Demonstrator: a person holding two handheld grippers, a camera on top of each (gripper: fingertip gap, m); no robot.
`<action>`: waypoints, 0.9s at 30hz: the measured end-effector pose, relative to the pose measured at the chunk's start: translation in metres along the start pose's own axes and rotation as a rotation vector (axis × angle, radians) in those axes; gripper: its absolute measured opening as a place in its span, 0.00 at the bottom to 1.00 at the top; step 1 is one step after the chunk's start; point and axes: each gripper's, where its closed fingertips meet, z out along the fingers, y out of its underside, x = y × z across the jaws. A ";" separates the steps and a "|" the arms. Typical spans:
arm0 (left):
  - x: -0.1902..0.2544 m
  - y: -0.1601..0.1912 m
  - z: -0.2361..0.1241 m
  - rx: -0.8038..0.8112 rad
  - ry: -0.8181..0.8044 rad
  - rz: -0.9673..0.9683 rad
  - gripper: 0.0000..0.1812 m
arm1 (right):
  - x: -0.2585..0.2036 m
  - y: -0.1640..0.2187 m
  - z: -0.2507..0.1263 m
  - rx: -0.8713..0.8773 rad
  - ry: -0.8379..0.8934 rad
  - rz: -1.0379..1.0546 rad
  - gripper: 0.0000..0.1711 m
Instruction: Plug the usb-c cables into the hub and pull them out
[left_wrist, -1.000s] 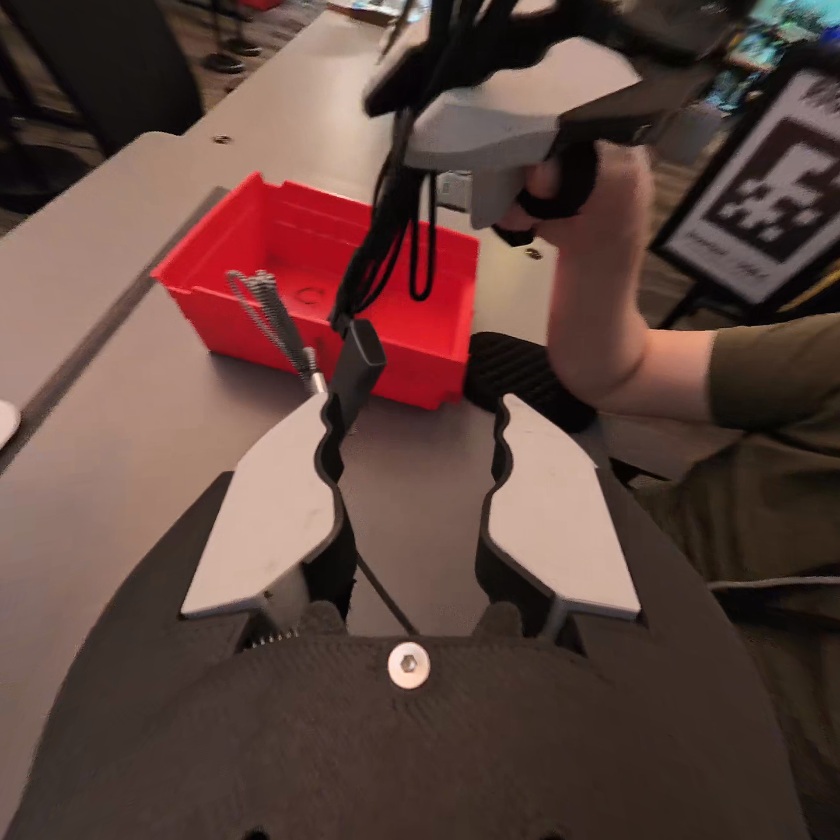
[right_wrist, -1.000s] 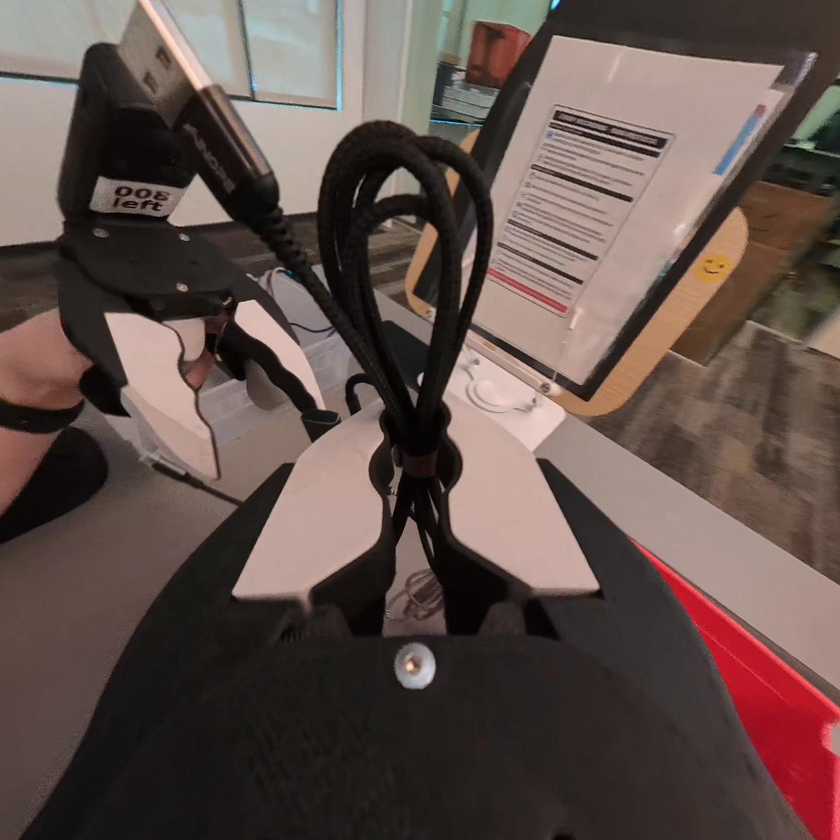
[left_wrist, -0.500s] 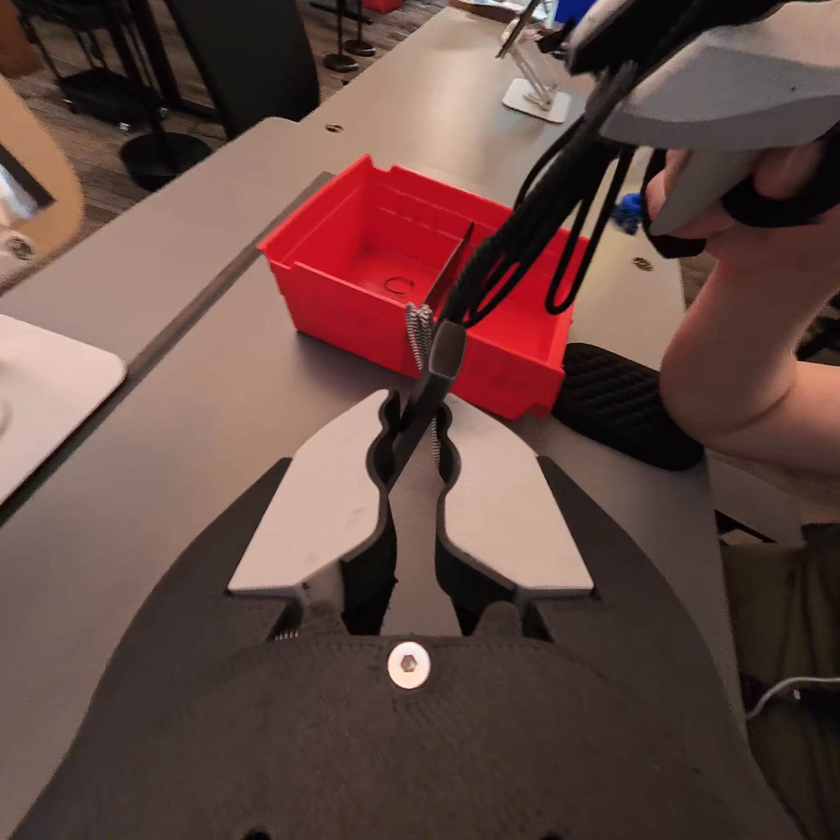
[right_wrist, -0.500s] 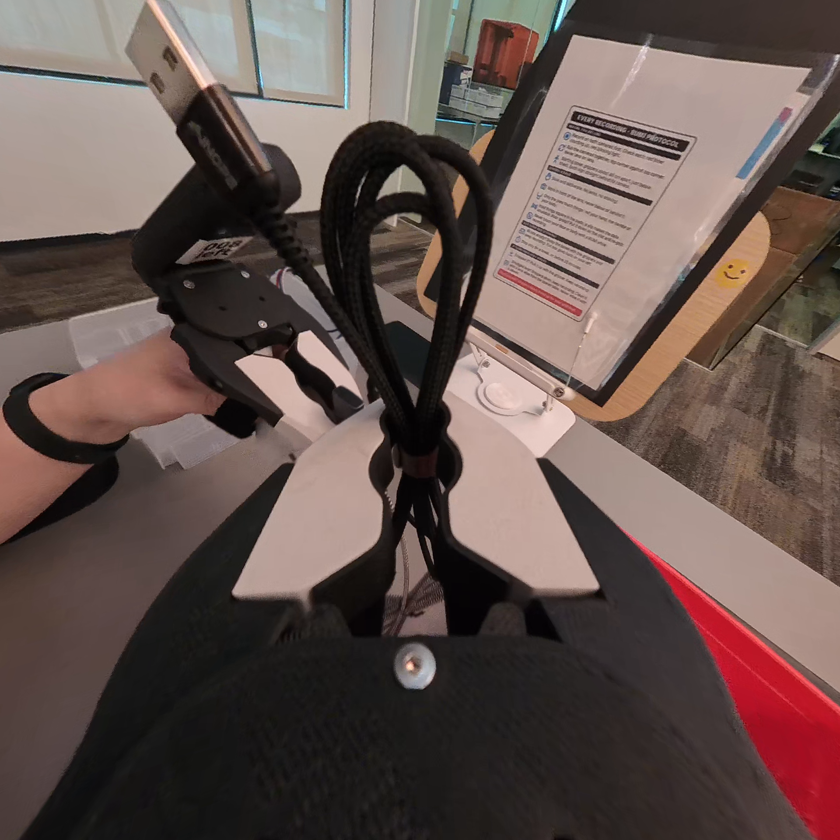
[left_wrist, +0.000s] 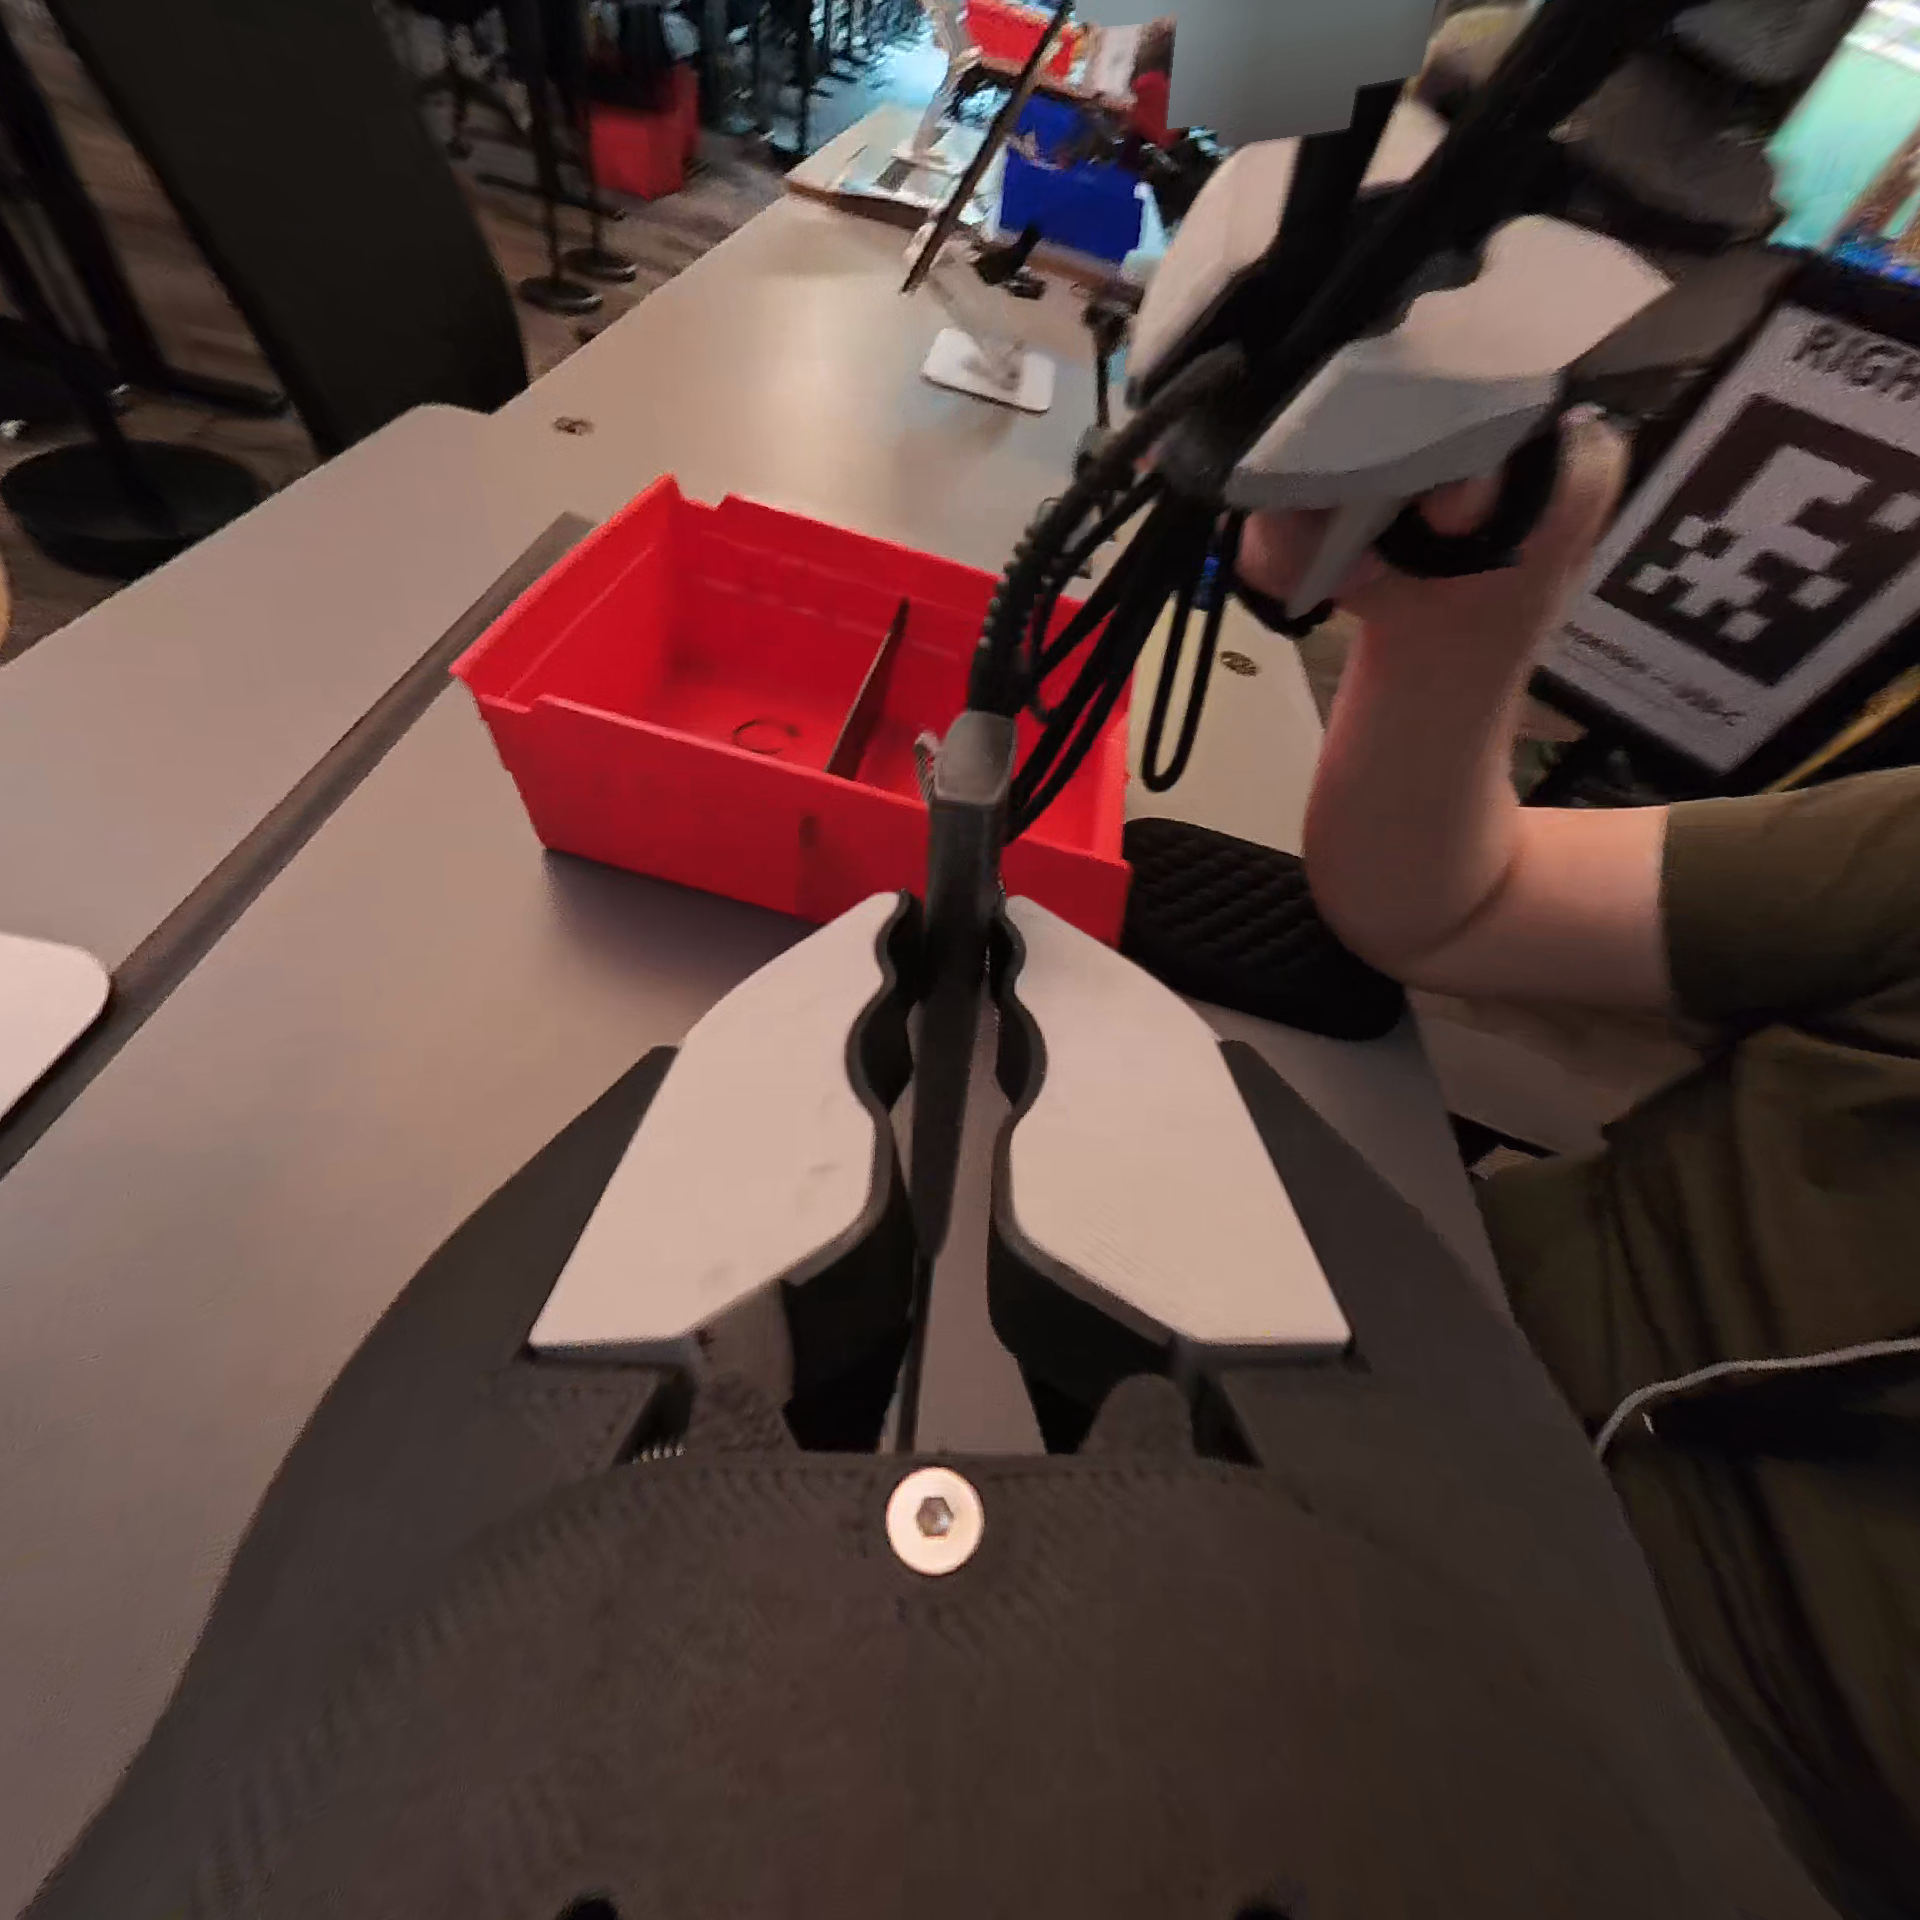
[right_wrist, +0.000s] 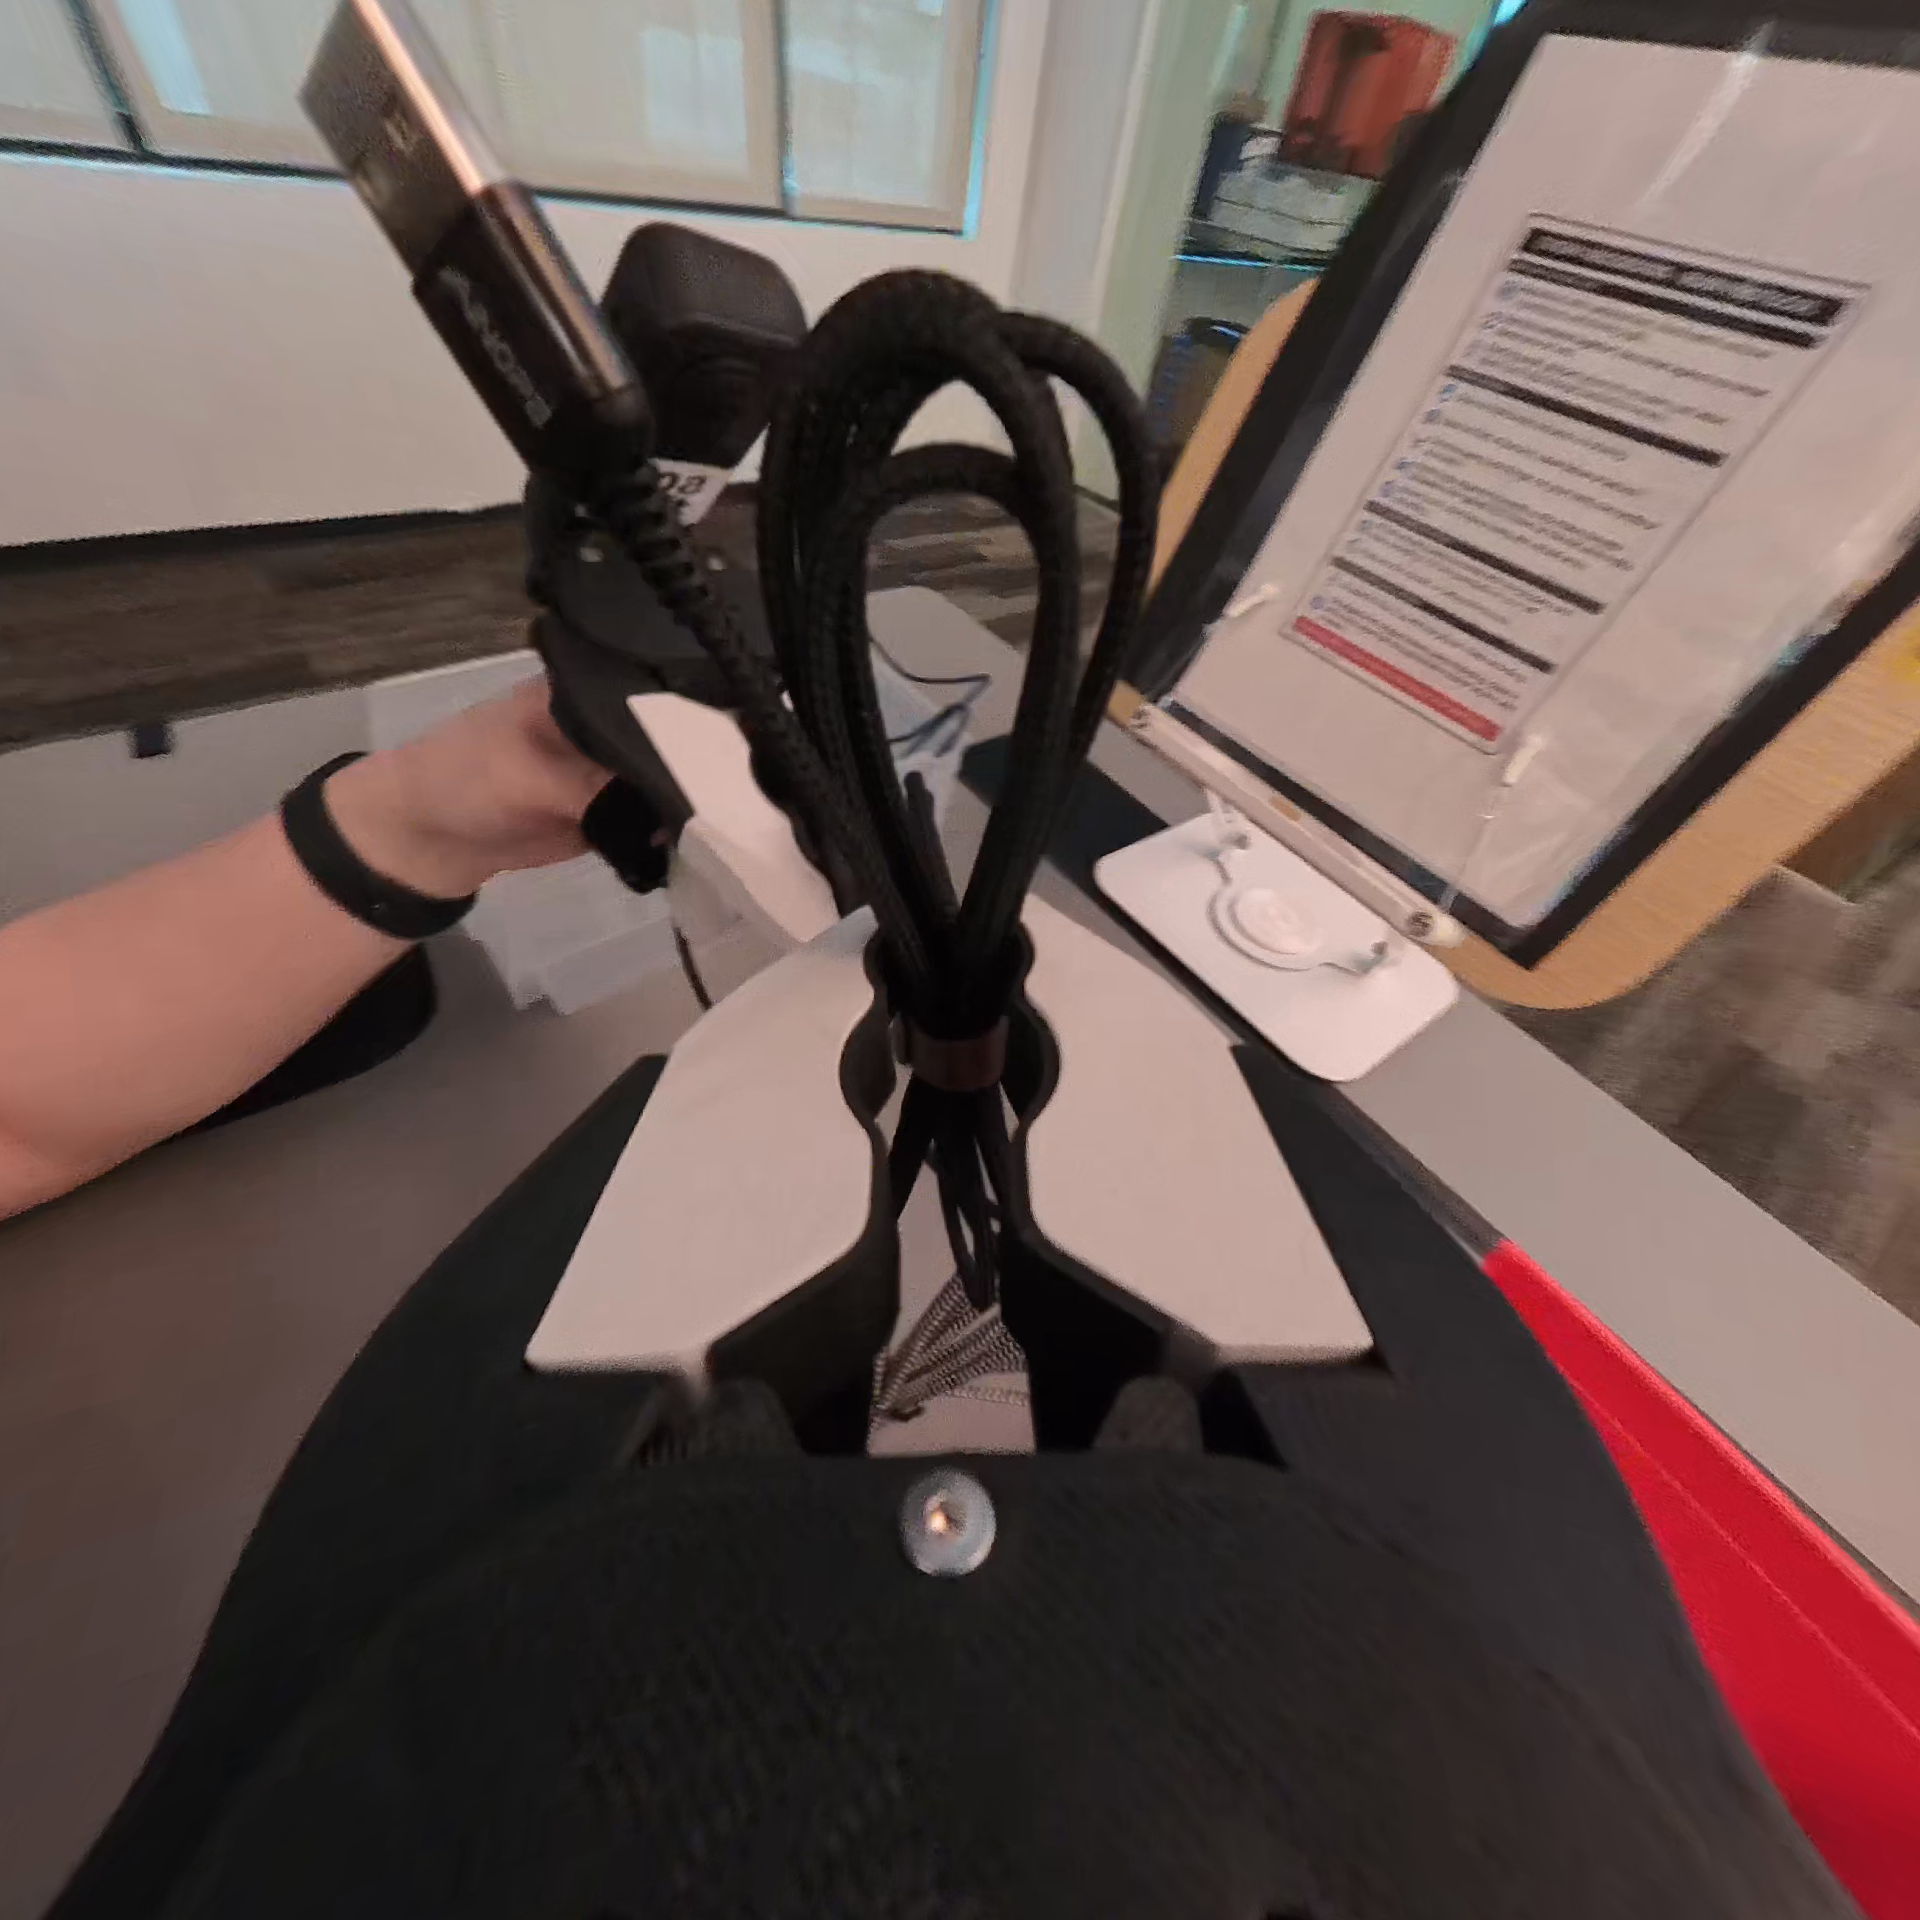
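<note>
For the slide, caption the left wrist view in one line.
Left gripper shut on a black hub, cable bundle hanging from the right gripper above a red bin.

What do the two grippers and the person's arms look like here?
Both the left gripper and the right gripper have pale grey fingers with wavy black inner pads on a textured black body with a silver hex screw. The right arm wears an olive sleeve; the left wrist wears a black band.
</note>
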 end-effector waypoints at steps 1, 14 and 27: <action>0.004 -0.003 -0.006 0.008 0.018 0.012 0.06 | -0.005 -0.001 0.000 0.010 -0.057 -0.003 0.11; 0.053 -0.034 -0.052 0.151 0.244 0.061 0.05 | -0.042 0.009 -0.038 0.258 -0.687 -0.113 0.14; 0.066 -0.040 -0.035 0.148 0.306 -0.021 0.05 | -0.046 -0.016 0.006 0.366 -0.625 0.152 0.13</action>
